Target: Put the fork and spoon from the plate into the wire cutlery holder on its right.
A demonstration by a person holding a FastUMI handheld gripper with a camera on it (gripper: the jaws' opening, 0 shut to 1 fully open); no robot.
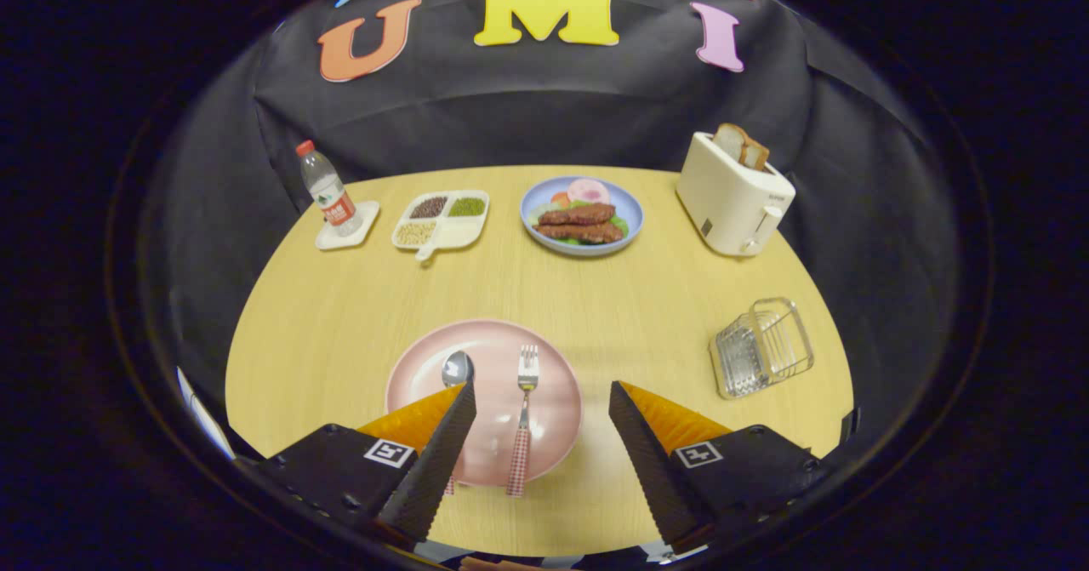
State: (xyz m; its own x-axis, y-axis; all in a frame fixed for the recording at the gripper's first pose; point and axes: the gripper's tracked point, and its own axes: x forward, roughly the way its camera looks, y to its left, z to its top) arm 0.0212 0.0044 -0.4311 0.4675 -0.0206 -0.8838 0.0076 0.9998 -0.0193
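Observation:
A pink plate (pixel 489 345) lies on the round wooden table, just ahead of my fingers. On it rests a fork (pixel 525 409) with a checked handle, tines pointing away, lying in the gap between my fingers. To its left is a spoon (pixel 457 368); its bowl peeks out above my left finger, which hides its handle. The clear wire cutlery holder (pixel 761 347) stands to the right of the plate, beyond my right finger. My gripper (pixel 542 394) is open, held above the near side of the plate, with nothing gripped.
At the far side of the table stand a water bottle (pixel 326 188) on a coaster, a divided tray of beans (pixel 441 218), a blue plate of food (pixel 582 214) and a white toaster (pixel 733 194) with bread in it. Bare tabletop (pixel 647 316) separates plate and holder.

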